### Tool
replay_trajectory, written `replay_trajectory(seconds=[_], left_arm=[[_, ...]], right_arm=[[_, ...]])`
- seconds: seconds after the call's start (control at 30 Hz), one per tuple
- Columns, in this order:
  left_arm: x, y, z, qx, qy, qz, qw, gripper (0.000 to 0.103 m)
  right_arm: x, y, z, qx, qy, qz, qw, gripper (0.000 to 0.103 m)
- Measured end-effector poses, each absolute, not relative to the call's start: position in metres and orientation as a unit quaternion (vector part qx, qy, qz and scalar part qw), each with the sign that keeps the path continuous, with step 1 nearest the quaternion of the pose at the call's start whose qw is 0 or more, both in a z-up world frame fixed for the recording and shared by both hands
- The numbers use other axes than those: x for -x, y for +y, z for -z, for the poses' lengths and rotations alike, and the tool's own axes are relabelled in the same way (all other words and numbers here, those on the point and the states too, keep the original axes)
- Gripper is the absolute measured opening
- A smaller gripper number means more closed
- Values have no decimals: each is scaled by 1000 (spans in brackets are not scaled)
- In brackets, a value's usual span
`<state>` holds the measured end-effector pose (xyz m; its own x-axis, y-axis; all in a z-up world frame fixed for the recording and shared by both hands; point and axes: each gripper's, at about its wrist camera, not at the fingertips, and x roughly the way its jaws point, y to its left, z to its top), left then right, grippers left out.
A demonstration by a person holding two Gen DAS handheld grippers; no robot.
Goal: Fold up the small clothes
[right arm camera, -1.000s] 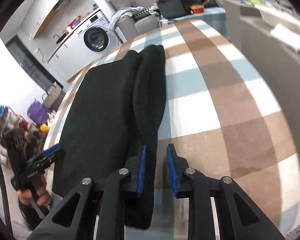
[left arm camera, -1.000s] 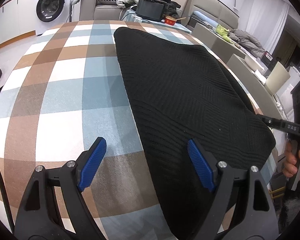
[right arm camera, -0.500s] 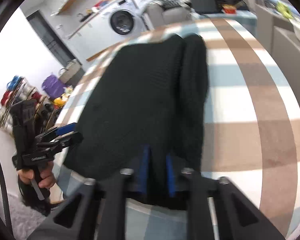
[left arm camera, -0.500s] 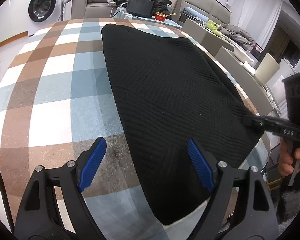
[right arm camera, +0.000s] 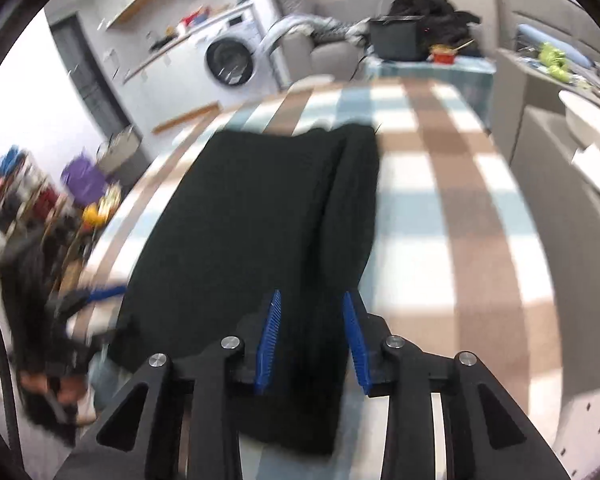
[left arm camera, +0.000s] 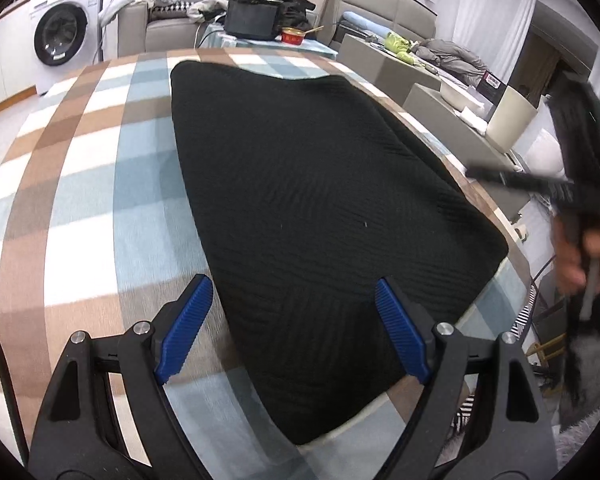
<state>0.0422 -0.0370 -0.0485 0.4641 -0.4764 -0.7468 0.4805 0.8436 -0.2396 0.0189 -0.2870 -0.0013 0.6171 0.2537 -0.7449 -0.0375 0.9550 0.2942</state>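
The garment (left arm camera: 320, 200) is black, knitted in fine ribs that run in angled panels. The bench (left arm camera: 80, 184) wears a checked cover of brown, pale blue and white squares. Each claw, the left claw (left arm camera: 290, 332) and the right claw (right arm camera: 310, 342), is black with ridged blue pads (left arm camera: 184, 330). Behind, a white washing machine (left arm camera: 66, 30) stands near a small red bowl (left arm camera: 293, 35).

We are in a lived-in home, an open living and laundry area. A table under a brown, blue and white checked cloth (left arm camera: 80, 184) is our landmark. Beyond its far left corner stands a white front-loading washing machine (left arm camera: 62, 38). Behind its far edge is a grey sofa (left arm camera: 160, 28) heaped with clothes, with white curtains (left arm camera: 496, 4) to the right.
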Motion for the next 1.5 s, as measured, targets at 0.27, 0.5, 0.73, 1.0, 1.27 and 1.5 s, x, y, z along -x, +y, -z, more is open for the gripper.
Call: replay_trajectory(seconds=[0.27, 0.5, 0.73, 1.0, 1.27, 1.5], left_arm=[[-75, -32, 56, 18, 445, 246, 861, 82], [-92, -15, 62, 41, 454, 215, 864, 82], [-106, -8, 68, 65, 462, 204, 860, 82], [-103, -15, 70, 77, 460, 230, 854, 80], [-103, -24, 72, 72, 450, 261, 851, 19], [-117, -5, 68, 73, 441, 224, 866, 17]], right_arm=[[-142, -292, 9, -158, 431, -102, 883, 33], [-187, -279, 17, -122, 416, -111, 894, 9], [-187, -293, 33, -127, 458, -69, 877, 20], [-74, -290, 25, -166, 462, -108, 864, 45], [-52, -270, 47, -139, 490, -105, 854, 28], [-79, -251, 48, -135, 478, -123, 859, 23]])
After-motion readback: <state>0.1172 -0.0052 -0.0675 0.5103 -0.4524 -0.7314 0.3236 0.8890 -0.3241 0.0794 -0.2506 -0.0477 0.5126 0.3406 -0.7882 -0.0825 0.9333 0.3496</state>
